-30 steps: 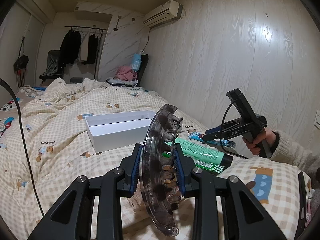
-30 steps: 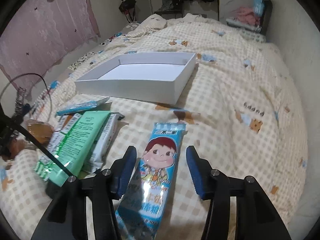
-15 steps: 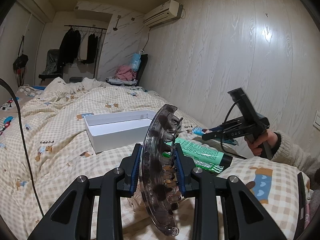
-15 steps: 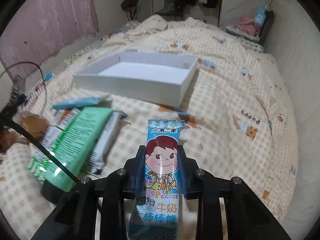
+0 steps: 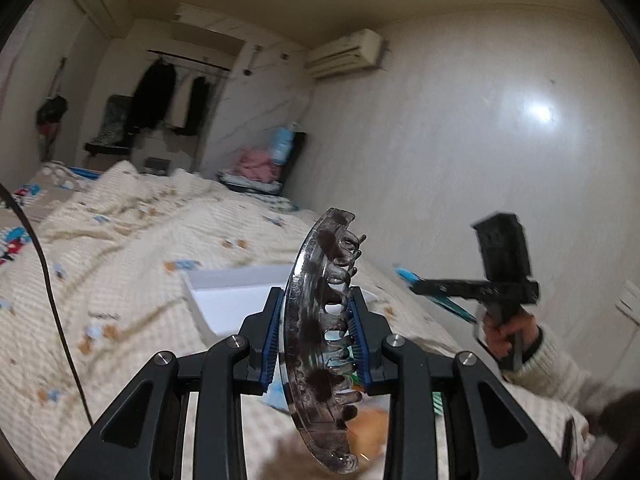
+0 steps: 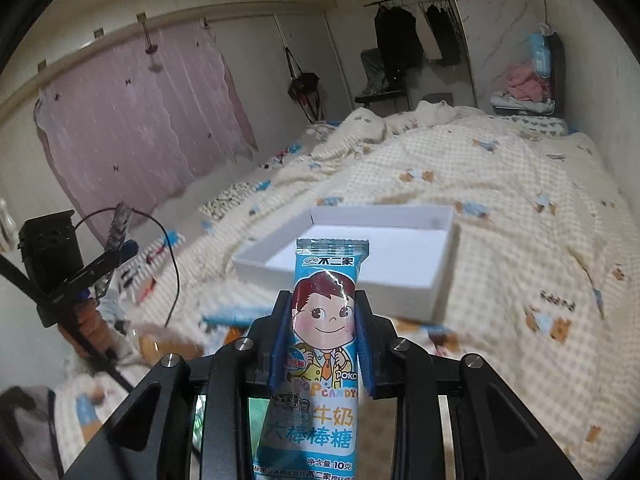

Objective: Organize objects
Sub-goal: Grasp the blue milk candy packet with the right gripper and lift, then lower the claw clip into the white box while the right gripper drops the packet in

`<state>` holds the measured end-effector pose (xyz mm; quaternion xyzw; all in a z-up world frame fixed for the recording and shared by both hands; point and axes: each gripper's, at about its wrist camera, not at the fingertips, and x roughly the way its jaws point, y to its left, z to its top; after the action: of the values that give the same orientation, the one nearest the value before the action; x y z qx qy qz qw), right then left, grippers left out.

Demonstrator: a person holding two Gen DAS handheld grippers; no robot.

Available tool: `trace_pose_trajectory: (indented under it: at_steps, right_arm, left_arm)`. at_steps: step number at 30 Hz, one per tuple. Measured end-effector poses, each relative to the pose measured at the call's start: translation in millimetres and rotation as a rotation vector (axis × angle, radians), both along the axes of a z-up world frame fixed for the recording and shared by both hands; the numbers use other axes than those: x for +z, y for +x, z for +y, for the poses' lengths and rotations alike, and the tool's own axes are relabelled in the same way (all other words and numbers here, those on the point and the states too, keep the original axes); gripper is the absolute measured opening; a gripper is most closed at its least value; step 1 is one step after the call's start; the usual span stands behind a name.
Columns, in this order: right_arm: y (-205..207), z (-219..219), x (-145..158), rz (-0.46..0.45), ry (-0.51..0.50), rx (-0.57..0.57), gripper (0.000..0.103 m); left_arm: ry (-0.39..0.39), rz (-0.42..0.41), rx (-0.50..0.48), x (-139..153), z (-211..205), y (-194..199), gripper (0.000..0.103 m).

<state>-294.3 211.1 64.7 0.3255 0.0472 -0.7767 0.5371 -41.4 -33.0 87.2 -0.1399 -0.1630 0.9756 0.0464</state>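
I have both tools loaded and off the bed (image 6: 520, 208). My right tool (image 6: 322, 336) is clenched on a blue candy packet (image 6: 326, 328), which stands upright between the pads with its long axis running up and away toward the white box (image 6: 408, 284). The box lies straight ahead of that tool and below it, open side up, apparently empty, near edge just past the packet's top. My left tool (image 5: 316, 340) is clenched on a clear hair clip (image 5: 320, 320), held on edge with the teeth facing right; the same box sits ahead of it and lower, mostly hidden behind the clip. From these views I judge the right tool the nearer to the box, so the packet should go forward and down into it first.
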Motion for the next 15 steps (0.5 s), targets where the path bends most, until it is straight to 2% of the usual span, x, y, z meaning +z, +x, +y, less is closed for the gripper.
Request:
trace_pose_trajectory:
  at_steps: [4, 10, 15]
  right_arm:
    - [-20, -21, 6, -0.03, -0.047, 0.017, 0.031]
    - [-44, -55, 20, 0.003, -0.061, 0.01, 0.031]
    - [-61, -81, 24, 0.038, -0.087, -0.039, 0.031]
  left_arm:
    - [0.006, 0.004, 0.059, 12, -22, -24, 0.034]
    - [0.05, -0.05, 0.115, 17, -44, -80, 0.034]
    - [0.028, -0.099, 0.164, 12, -48, -127, 0.034]
